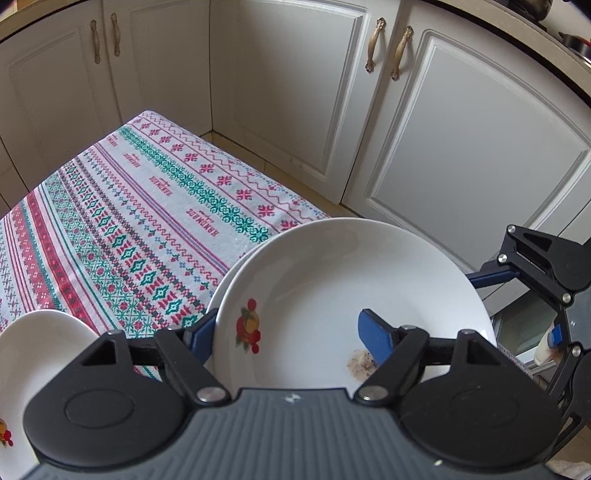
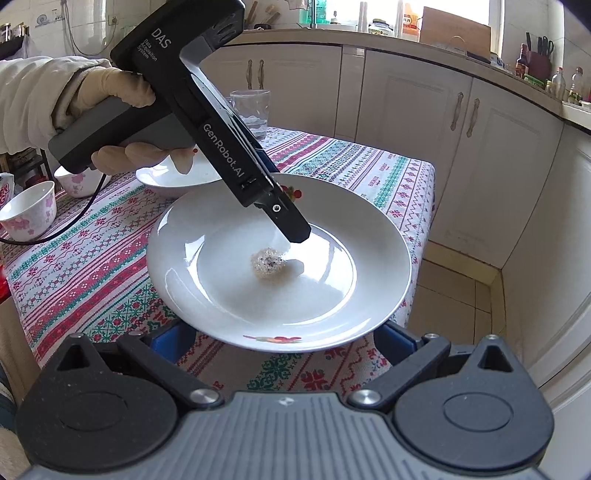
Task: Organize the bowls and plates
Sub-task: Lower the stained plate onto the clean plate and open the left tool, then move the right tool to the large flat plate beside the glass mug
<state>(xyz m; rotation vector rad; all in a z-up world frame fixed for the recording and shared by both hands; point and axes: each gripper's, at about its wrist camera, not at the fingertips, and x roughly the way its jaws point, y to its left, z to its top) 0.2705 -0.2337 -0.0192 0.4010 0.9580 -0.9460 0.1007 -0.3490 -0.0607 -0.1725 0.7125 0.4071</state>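
I'm gripping the white plate (image 1: 332, 280) rim with my left gripper (image 1: 291, 336); only the right view is showing two cups (image 2: 27, 210) left of it, my right gripper (image 2: 284, 345) gaping beneath, empty.

A kitchen is seen. The desk (image 2: 369, 166) is covered by a cloth (image 1: 122, 206) with red, pink and green patterns. Cream cupboard doors (image 1: 288, 85) with curved brass handles (image 1: 373, 44) are set along the walls behind it. The floor (image 2: 454, 306) is laid with pale yellow tiles. A beige counter (image 2: 295, 35) is run above the cupboards, and bottles and jars (image 2: 410, 22) are lined up on it. Daylight is let in by a window (image 2: 373, 9) over the counter.
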